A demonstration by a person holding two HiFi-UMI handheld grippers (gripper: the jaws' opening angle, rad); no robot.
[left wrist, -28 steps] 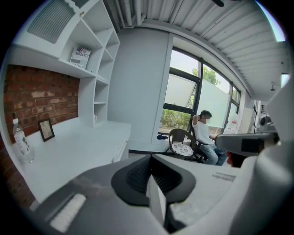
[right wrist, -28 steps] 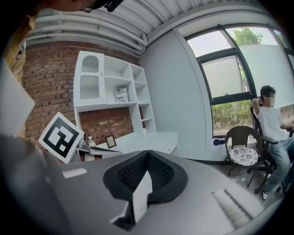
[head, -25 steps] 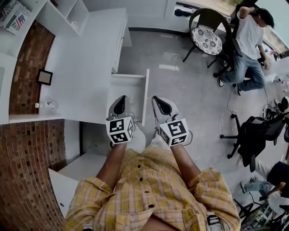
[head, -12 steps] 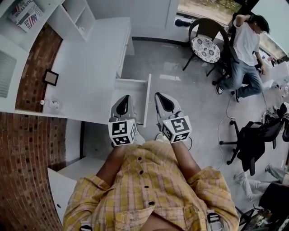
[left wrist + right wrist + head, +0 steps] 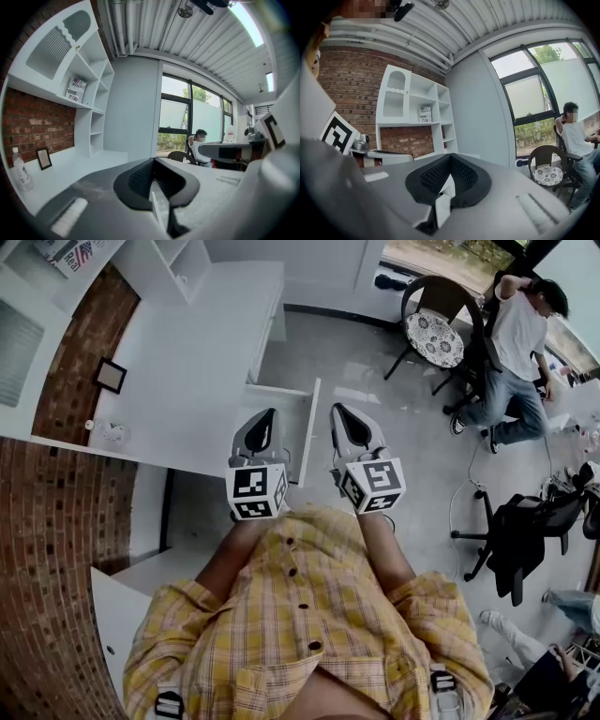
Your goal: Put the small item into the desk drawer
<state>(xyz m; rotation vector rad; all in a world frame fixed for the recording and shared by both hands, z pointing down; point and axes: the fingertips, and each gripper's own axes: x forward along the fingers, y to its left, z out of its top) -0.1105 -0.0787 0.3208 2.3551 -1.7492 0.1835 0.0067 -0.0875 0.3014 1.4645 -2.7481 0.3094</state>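
The white desk [image 5: 187, 352] has its drawer [image 5: 310, 423] pulled open toward the floor. My left gripper [image 5: 268, 415] hangs over the drawer's front part, and its jaw tips meet [image 5: 153, 160] with nothing between them. My right gripper [image 5: 339, 411] is just right of the drawer's side wall, jaws also together [image 5: 450, 155] and empty. Both point nearly level toward the far window. A small bottle [image 5: 111, 432] and a picture frame [image 5: 111, 376] stand on the desk at the left; the left gripper view shows the bottle [image 5: 21, 171] too. I see no item in the drawer.
A white shelf unit [image 5: 178, 263] rises at the desk's far end against a brick wall [image 5: 56, 521]. A wicker chair [image 5: 433, 329] and a seated person [image 5: 514, 343] are at the back right. A black office chair [image 5: 525, 531] stands on the right.
Both grippers have risen together and tipped closer to level, still side by side at the drawer. Their jaws look the same as before.
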